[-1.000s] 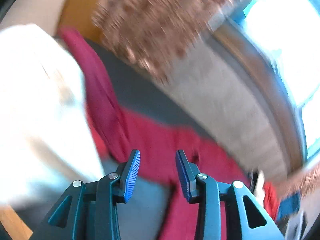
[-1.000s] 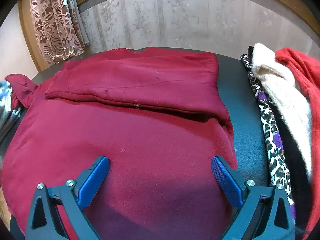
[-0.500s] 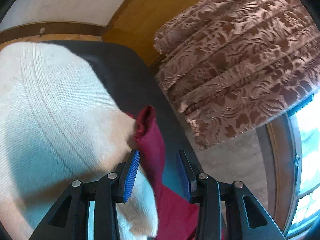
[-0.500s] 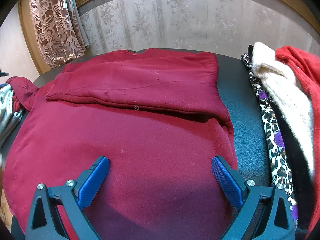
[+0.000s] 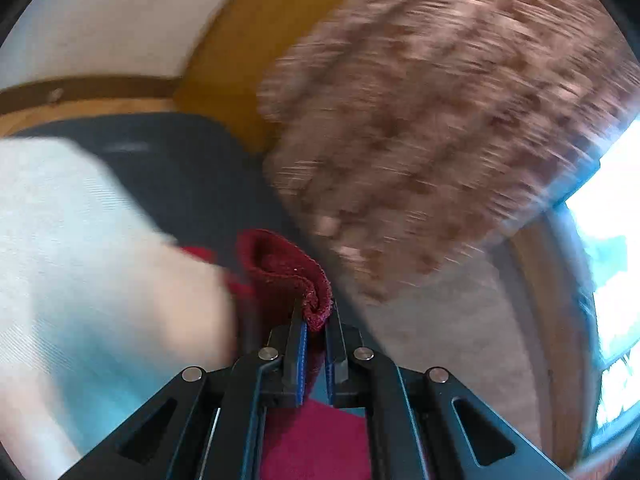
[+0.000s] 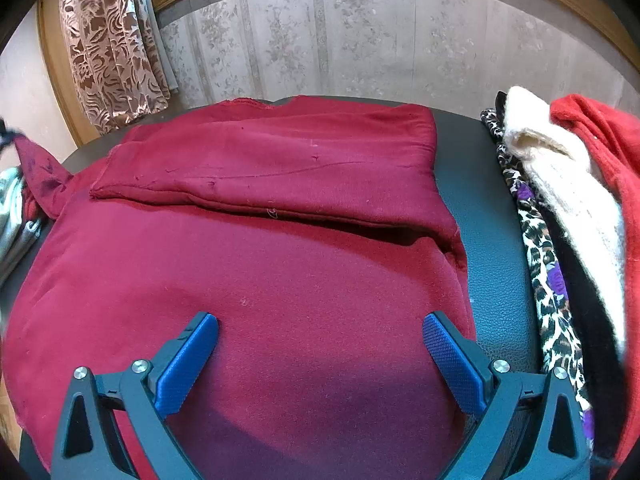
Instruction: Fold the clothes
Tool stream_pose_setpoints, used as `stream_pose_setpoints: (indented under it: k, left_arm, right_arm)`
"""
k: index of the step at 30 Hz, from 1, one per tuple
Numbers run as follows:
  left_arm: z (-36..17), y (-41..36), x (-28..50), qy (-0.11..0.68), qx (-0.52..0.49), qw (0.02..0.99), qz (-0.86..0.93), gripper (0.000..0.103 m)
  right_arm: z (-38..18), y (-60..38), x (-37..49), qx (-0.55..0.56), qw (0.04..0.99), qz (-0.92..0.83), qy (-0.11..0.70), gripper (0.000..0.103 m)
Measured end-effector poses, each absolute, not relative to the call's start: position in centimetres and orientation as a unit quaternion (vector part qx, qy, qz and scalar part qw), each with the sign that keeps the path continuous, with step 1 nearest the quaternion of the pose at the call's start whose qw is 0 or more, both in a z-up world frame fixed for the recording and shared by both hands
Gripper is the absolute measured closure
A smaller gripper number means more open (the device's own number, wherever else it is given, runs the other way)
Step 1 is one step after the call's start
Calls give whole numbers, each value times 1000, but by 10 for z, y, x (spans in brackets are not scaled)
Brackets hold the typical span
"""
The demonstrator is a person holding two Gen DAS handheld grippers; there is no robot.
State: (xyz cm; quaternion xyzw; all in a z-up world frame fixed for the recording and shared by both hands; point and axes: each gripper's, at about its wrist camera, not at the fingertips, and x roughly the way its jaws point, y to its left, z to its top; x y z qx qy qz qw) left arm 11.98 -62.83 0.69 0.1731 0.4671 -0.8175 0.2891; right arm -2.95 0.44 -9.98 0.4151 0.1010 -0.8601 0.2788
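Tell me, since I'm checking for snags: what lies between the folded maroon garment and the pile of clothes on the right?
Only a bare strip of the dark table, seen in the right wrist view, separates the maroon garment from the pile of clothes.

My sweater [image 6: 256, 280] is solid dark red, its cuff [image 5: 292, 276] the same. Table [image 6: 484, 216] is black. Right pile: leopard print with purple flowers [image 6: 548, 280], cream knit [image 6: 568, 184], bright red knit [image 6: 612, 148]. Left: white ribbed knit [image 5: 80, 240]. Far curtain [image 6: 112, 48] is brown-and-beige floral. My pads [image 6: 188, 364] are blue.
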Motion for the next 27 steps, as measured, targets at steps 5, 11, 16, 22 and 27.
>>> stream_pose_setpoints:
  k: [5, 11, 16, 22, 27]
  left_arm:
    - [43, -537, 64, 418, 181, 161, -875, 98]
    - [29, -416, -7, 362, 245, 58, -897, 98]
    - [-32, -340, -56, 345, 327, 17, -880, 97]
    - [-94, -296, -69, 336, 389, 15, -858, 76]
    - [-105, -312, -4, 350, 342, 55, -871, 61]
  right_arm:
    - [-100, 5, -30, 414, 280, -860, 101, 0]
    - [-99, 7, -31, 413, 282, -860, 98, 0]
    - [-99, 7, -31, 413, 283, -860, 94, 0]
    - [-98, 5, -29, 417, 281, -859, 95, 0]
    - [-93, 3, -28, 428, 276, -855, 99, 0]
